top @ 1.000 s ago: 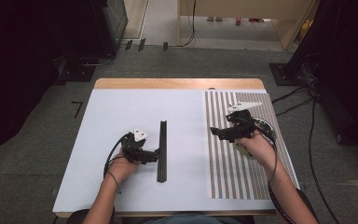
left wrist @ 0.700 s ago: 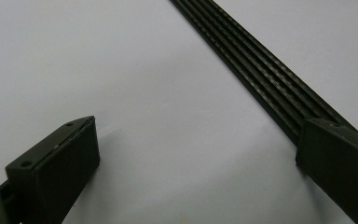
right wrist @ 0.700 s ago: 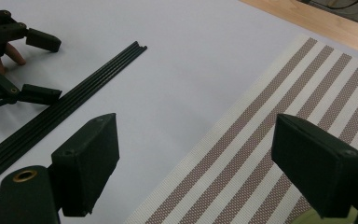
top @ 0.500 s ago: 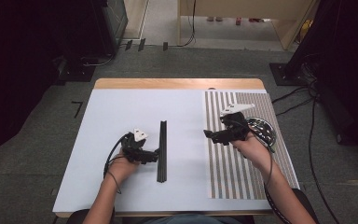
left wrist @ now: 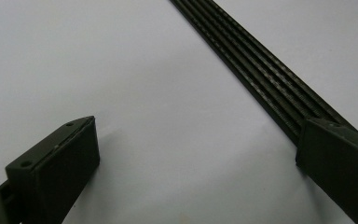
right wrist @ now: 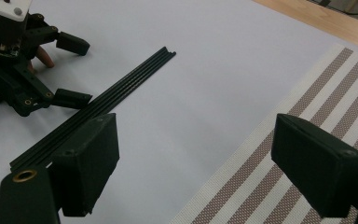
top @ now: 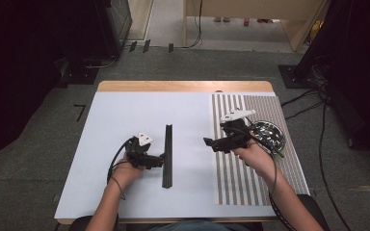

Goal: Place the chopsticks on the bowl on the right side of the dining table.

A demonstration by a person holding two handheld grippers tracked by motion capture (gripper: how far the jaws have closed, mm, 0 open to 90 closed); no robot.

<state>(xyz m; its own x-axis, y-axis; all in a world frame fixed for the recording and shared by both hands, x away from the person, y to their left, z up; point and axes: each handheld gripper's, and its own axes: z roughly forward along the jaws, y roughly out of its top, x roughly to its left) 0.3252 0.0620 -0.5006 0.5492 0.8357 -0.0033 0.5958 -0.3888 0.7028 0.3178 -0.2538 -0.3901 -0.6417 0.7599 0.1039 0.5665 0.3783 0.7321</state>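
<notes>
Big pale table (top: 125, 120) with a wooden edge at the far side. Striped mat (top: 250, 187) lying on the right part of the table. Long black ridged strip (top: 167, 154) lying flat near the middle of the table, pointing away from the person. Shiny round metal thing (top: 269, 134) on the striped mat, just beside the right hand. Left tool (top: 157, 161) resting low on the table, touching the left side of the strip, jaws wide open and holding nothing. One jaw right against the strip in the left gripper view. Right tool (top: 212, 143) held above the table between the strip and the mat, pointing toward the strip, jaws wide open and holding nothing.
</notes>
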